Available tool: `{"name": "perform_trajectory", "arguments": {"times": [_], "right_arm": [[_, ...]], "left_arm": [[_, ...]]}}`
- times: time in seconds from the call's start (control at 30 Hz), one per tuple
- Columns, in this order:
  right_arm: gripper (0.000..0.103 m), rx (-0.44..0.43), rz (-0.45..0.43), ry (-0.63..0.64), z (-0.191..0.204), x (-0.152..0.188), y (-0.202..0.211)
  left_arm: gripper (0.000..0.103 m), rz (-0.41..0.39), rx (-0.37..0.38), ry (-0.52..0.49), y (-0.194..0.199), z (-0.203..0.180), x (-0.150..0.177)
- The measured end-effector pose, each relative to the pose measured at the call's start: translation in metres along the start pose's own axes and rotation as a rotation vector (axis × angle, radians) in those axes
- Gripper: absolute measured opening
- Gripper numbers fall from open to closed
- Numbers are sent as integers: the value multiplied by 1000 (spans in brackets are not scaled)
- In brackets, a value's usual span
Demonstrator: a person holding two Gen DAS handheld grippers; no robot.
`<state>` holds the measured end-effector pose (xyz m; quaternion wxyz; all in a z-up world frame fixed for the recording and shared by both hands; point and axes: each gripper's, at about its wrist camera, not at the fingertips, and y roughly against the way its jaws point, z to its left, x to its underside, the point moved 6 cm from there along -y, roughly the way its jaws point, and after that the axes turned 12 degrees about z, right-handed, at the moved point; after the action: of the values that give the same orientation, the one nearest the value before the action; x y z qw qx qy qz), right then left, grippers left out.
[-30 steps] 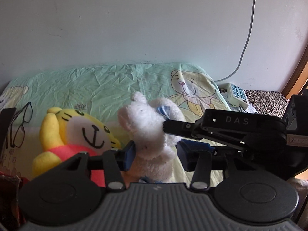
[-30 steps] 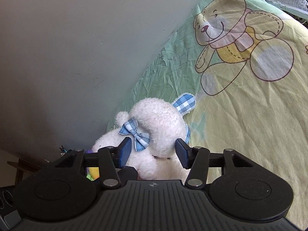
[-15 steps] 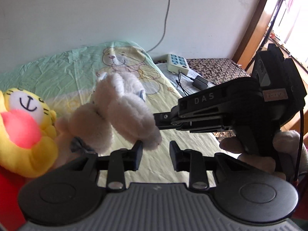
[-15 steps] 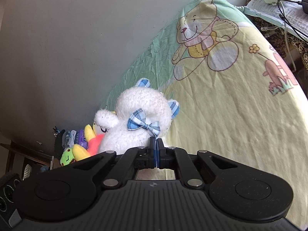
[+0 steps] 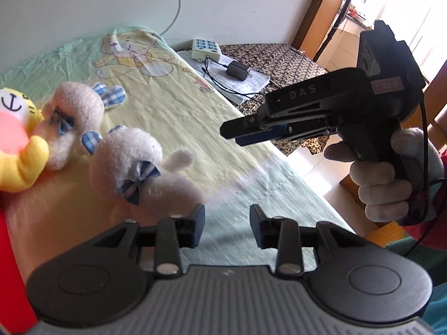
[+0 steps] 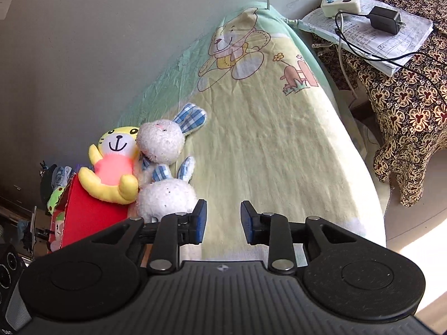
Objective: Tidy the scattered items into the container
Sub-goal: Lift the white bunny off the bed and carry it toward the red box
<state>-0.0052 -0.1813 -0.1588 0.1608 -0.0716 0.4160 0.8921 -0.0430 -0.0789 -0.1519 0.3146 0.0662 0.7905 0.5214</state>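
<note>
Two white plush rabbits with blue checked ears and bows lie on the bed: the nearer rabbit point(image 5: 134, 167) point(image 6: 164, 195) and the farther rabbit point(image 5: 75, 111) point(image 6: 162, 142). A yellow tiger plush point(image 5: 16, 150) point(image 6: 114, 162) leans over the edge of the red box point(image 6: 86, 215) beside them. My left gripper point(image 5: 226, 224) is open and empty, just right of the nearer rabbit. My right gripper point(image 6: 223, 220) is open and empty too, its left finger beside the nearer rabbit. The left wrist view shows the right gripper point(image 5: 237, 135) from the side in a gloved hand point(image 5: 385, 184).
The bed sheet point(image 6: 265, 145) with a bear print runs to a grey wall point(image 6: 97, 42). Right of the bed, a patterned cloth table point(image 6: 405, 97) carries a power strip point(image 6: 339, 0), a black charger point(image 6: 384, 19) and papers. The bed's edge drops to the floor at right.
My right gripper, shut on a white rabbit half a second ago, has opened and drawn back; that rabbit now lies beside the tiger. The left gripper has swung right and back.
</note>
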Motion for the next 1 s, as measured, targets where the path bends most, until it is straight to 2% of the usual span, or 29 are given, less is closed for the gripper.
{"name": "perform_trajectory", "arguments": {"times": [0.1,0.13,0.17,0.27,0.43,0.5,0.73,0.8,0.87,1.0], "right_arm": [[34,-37,-16,-7,8,-7,-4],[35,-42,-20,0,14,-8,-7],[40,-48,-20,9,19,-9,-10],[48,-69,1,23,35,-10,-25],[55,-54,56,54,48,-7,-55],[62,-57,64,51,48,-3,-62],[62,-118,93,-54,25,5,-54],[62,-108,95,-64,19,8,-48],[58,-70,115,-43,17,15,-45],[58,-55,90,-53,10,20,-35]], "left_arm": [[48,-71,-29,80,19,19,-1],[54,-89,-45,119,22,28,-2],[59,-98,-62,154,23,36,-3],[59,-88,-98,249,15,60,-1],[63,-39,-50,345,-15,79,-3],[63,-43,-23,364,-22,79,-4],[64,-46,-54,270,-33,49,-17],[64,-59,-48,245,-31,41,-19],[64,-75,-27,215,-26,30,-20],[63,-65,-63,157,-29,22,-21]]}}
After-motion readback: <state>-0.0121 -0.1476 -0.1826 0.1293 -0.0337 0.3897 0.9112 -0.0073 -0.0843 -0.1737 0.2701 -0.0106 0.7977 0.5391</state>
